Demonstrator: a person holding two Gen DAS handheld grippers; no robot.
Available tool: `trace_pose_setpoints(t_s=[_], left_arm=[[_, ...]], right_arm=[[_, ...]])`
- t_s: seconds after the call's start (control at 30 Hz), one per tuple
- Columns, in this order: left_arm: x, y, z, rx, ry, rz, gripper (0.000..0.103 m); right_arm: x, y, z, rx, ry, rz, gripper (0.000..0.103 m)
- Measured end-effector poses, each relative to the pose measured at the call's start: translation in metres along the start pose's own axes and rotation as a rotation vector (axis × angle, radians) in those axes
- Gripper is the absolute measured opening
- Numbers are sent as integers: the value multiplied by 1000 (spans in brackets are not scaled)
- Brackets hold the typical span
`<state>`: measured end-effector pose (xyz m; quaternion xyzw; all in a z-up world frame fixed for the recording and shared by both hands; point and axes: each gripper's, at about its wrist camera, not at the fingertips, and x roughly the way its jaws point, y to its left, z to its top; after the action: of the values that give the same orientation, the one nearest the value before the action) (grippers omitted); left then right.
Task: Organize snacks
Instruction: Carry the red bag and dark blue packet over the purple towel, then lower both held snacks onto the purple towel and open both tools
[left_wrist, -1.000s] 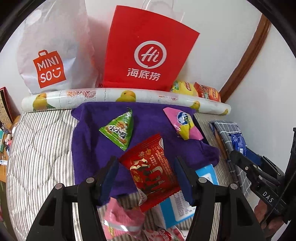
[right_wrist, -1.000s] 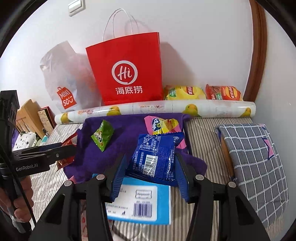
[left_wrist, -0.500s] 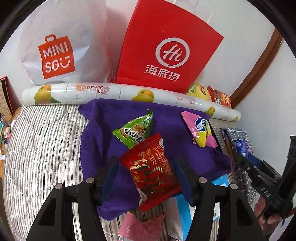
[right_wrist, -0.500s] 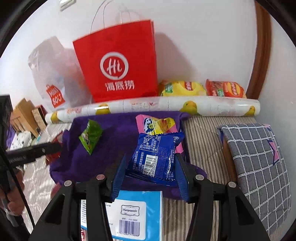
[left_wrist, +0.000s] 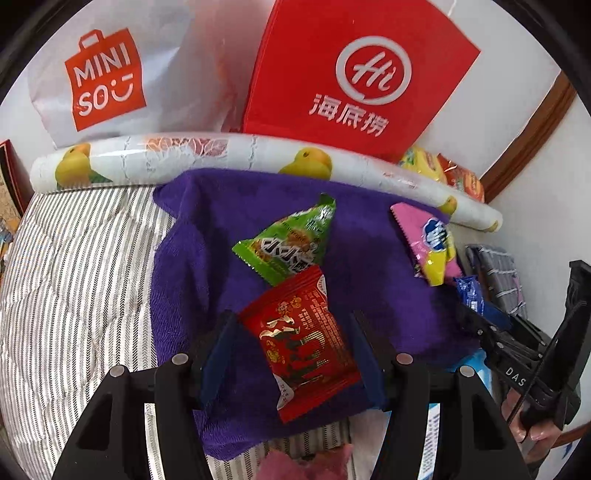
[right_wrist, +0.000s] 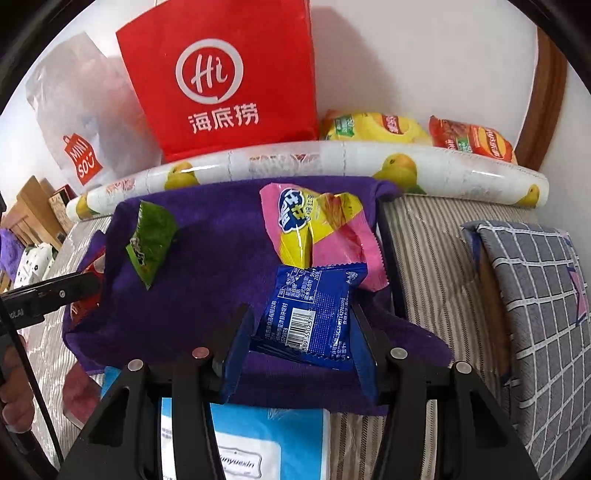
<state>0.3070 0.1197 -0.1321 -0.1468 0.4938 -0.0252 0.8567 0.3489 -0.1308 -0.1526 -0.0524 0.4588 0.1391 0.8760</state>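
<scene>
A purple towel (left_wrist: 207, 258) (right_wrist: 221, 266) lies spread on the striped bed. My left gripper (left_wrist: 293, 339) is shut on a red snack packet (left_wrist: 301, 343), held just above the towel's near part. A green triangular packet (left_wrist: 291, 240) (right_wrist: 149, 236) rests on the towel right beyond it. My right gripper (right_wrist: 301, 328) is shut on a blue snack packet (right_wrist: 312, 314) over the towel's right side. The blue packet's top overlaps a pink and yellow packet (right_wrist: 321, 225) (left_wrist: 430, 240) lying on the towel.
A red paper bag (left_wrist: 354, 77) and a white shopping bag (left_wrist: 110, 74) stand against the wall behind a fruit-print roll (left_wrist: 184, 155). Yellow (right_wrist: 373, 127) and red chip bags (right_wrist: 472, 140) sit at the back right. A checked cushion (right_wrist: 535, 317) lies right; a blue-white pack (right_wrist: 258, 443) lies near.
Both grippers moved forward and down over the purple towel, each keeping its packet. The green and pink packets now lie much closer to the held ones.
</scene>
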Motion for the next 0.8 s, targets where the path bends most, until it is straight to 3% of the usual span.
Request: trace_pose_setpoints(t_s=[0.1, 0.67, 0.8], left_arm=[[7, -4, -2, 29, 12, 48, 60], [29, -1, -4, 0, 66, 25, 60], [31, 0, -5, -11, 75, 11, 60]], right_arm=[[7, -3, 0, 5, 18, -2, 51], [19, -6, -2, 6, 57, -8, 52], [16, -5, -3, -5, 66, -5, 57]])
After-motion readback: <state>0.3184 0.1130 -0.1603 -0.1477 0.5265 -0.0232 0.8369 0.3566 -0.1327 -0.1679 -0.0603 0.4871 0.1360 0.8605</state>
